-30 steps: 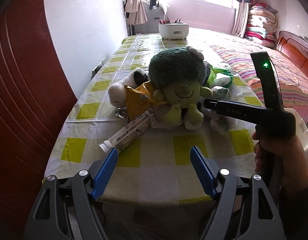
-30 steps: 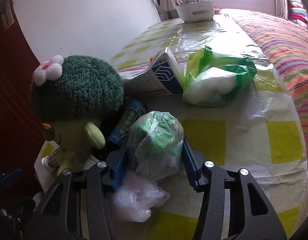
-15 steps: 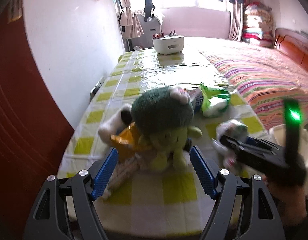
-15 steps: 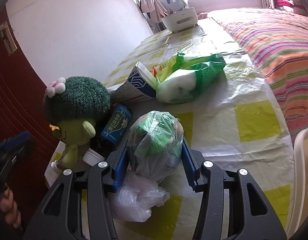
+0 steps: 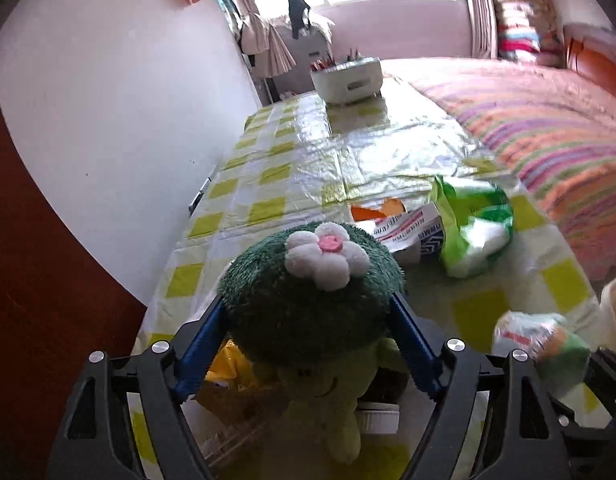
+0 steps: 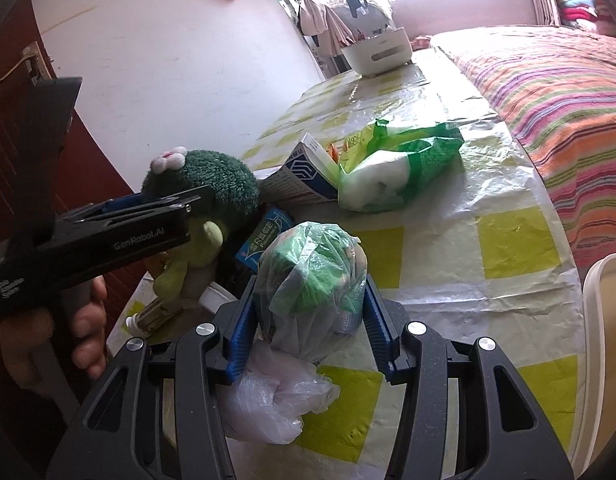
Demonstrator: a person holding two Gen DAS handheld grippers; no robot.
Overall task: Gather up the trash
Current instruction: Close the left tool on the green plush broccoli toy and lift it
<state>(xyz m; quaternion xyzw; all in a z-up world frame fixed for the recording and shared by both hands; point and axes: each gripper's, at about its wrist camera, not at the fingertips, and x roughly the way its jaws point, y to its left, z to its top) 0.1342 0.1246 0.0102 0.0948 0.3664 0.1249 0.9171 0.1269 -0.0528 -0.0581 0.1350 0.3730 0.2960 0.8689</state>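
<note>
My right gripper [image 6: 308, 312] is shut on a clear plastic bag of green trash [image 6: 312, 276] and holds it above the table's near end; the bag also shows in the left wrist view [image 5: 540, 340]. My left gripper [image 5: 308, 332] is open, its blue fingers [image 5: 200, 348] on either side of the green head of a broccoli plush toy [image 5: 308, 300]. The plush also shows in the right wrist view [image 6: 204, 184]. A yellow wrapper [image 5: 228, 364], a white lid [image 5: 378, 420], a blue packet [image 6: 264, 236] and a tube [image 6: 152, 312] lie around the plush.
A checked tablecloth [image 5: 320, 156] covers the table. A green tissue pack [image 6: 396, 168] and a printed box [image 6: 304, 172] lie mid-table. A white basket [image 6: 378, 54] stands at the far end. A striped bed [image 6: 548, 80] is on the right, a white bin rim [image 6: 604, 320] at near right.
My left gripper has moved forward and down, so its open fingers now flank the plush's head. My right gripper has lifted the trash bag and drawn back toward the right.
</note>
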